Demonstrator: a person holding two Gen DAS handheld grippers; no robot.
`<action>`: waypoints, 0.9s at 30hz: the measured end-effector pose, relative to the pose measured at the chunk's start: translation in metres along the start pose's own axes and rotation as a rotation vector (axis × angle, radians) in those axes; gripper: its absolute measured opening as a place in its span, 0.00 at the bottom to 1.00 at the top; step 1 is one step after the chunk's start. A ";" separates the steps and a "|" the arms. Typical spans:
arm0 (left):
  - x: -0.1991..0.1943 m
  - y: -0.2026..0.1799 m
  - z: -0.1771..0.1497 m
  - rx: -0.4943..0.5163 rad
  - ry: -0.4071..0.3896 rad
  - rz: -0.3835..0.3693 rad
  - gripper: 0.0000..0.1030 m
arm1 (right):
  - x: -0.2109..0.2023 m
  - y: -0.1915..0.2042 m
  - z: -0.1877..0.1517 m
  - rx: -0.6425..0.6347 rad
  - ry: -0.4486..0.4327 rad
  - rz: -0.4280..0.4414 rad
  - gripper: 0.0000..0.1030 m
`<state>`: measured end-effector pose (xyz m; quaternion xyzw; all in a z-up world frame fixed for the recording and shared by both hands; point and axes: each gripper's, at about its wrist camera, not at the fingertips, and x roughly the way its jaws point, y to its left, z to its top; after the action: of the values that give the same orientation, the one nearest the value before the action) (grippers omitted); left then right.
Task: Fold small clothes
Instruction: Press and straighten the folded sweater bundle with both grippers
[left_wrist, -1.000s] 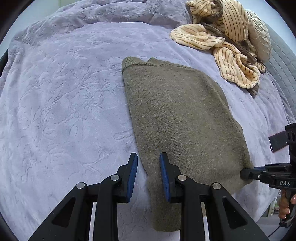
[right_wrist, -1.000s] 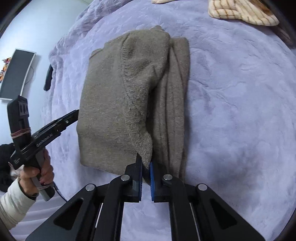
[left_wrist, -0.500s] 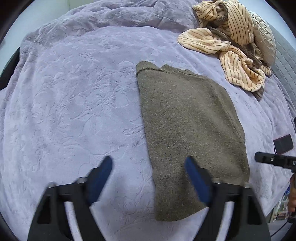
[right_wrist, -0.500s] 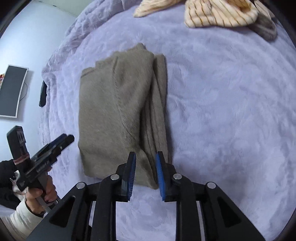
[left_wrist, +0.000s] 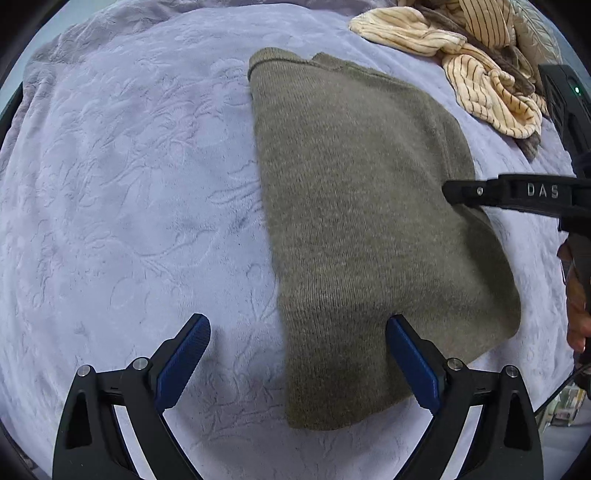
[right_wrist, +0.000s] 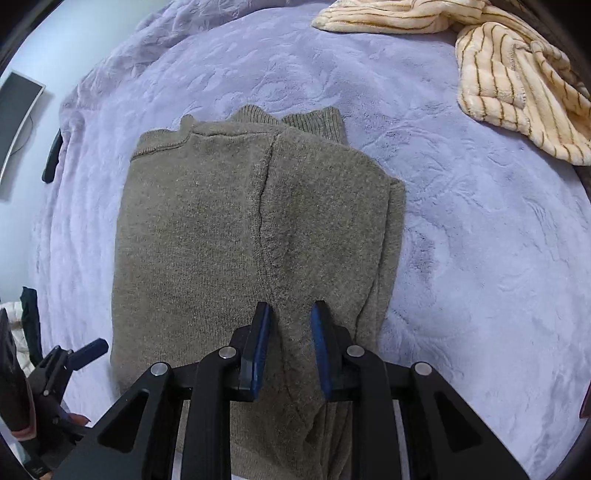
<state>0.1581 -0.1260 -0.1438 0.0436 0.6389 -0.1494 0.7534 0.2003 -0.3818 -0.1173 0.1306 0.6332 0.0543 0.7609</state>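
An olive-brown knit sweater lies folded lengthwise on the lavender bedspread; it also shows in the right wrist view, with a sleeve folded over its right side. My left gripper is wide open, straddling the sweater's near left edge, just above it. My right gripper is partly open over the folded sleeve near the hem, holding nothing. The right gripper's finger reaches over the sweater's right edge in the left wrist view.
A heap of cream striped fleece clothes lies at the far right of the bed, seen in the right wrist view too. A monitor hangs on the wall to the left.
My left gripper opened wide and moved in over the sweater's near edge. My right gripper let go of the sleeve, opened partway and moved forward over the sweater.
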 end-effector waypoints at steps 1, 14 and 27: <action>0.001 -0.001 -0.003 0.002 0.004 -0.002 0.94 | -0.001 -0.003 0.001 0.009 0.000 0.008 0.24; -0.002 -0.001 -0.011 -0.018 0.028 0.014 0.94 | -0.032 -0.018 -0.026 0.067 0.021 -0.080 0.50; 0.002 0.007 -0.019 -0.065 0.111 -0.109 0.93 | -0.046 -0.052 -0.113 0.230 0.066 0.072 0.62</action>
<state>0.1424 -0.1150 -0.1496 -0.0075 0.6856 -0.1666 0.7086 0.0767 -0.4286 -0.1058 0.2379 0.6549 0.0126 0.7172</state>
